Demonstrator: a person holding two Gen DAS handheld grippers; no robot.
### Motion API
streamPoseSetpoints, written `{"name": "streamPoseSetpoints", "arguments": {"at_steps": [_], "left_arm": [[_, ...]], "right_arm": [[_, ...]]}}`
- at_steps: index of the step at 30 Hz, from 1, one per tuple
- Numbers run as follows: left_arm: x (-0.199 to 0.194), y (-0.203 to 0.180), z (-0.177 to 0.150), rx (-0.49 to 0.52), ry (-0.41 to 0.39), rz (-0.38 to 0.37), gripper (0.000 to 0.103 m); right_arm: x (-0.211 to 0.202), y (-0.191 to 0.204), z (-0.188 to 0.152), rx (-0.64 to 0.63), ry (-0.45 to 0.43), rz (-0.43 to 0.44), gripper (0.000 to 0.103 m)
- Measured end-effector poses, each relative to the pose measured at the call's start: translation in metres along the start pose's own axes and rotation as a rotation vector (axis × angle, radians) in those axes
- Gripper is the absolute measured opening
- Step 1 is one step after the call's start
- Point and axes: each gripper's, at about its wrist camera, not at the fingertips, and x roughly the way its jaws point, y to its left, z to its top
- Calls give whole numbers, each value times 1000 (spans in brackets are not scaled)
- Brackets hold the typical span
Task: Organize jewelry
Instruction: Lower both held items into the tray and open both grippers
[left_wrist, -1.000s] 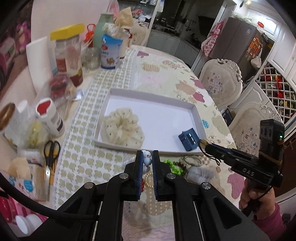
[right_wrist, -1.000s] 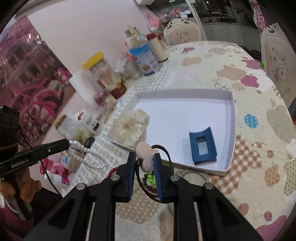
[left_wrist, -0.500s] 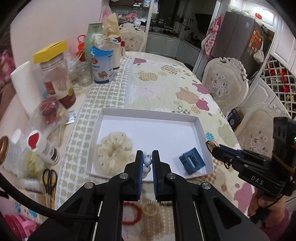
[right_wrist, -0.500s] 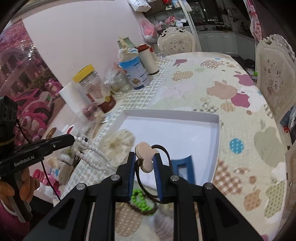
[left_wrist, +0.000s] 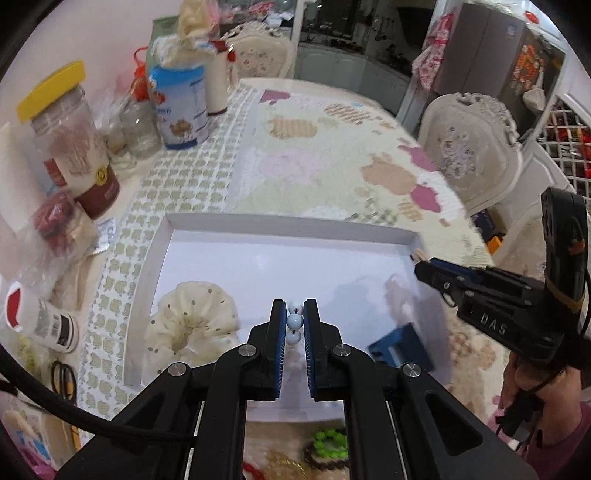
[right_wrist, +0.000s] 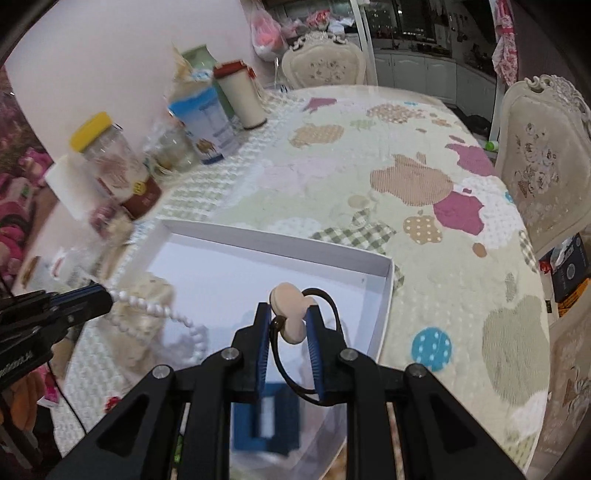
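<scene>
Pearl necklace (left_wrist: 295, 320) pinched in closed left claw (left_wrist: 295, 326), rest hanging limp over white tray (left_wrist: 280, 224); light, slippery, best held across beads. Right claw (right_wrist: 287, 325) clamped on hair tie (right_wrist: 291, 314): soft, elastic, over tray corner on desk (right_wrist: 406, 177).

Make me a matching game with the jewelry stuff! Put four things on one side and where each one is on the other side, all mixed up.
Things:
1. white bead string
2. black hair tie with the cream charm
3. cream scrunchie
4. blue hair clip

Places:
A. lying in the white tray, on its left side
B. pinched in the right tongs
C. lying in the white tray, on its right side
D. pinched in the left tongs

Pairs: 1-D, 2-B, 3-A, 4-C
</scene>
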Motion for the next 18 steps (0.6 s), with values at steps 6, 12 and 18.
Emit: {"name": "streamPoseSetpoints", "arguments": {"at_steps": [6, 12, 18], "left_arm": [[29, 28, -13, -53, 54, 65, 0], [35, 41, -22, -80, 63, 96, 0], [34, 42, -35, -88, 78, 95, 27]], "right_arm": [[52, -5, 0, -21, 87, 1, 20], [70, 2, 3, -49, 108, 32, 23], [66, 5, -1, -47, 121, 63, 46]]}}
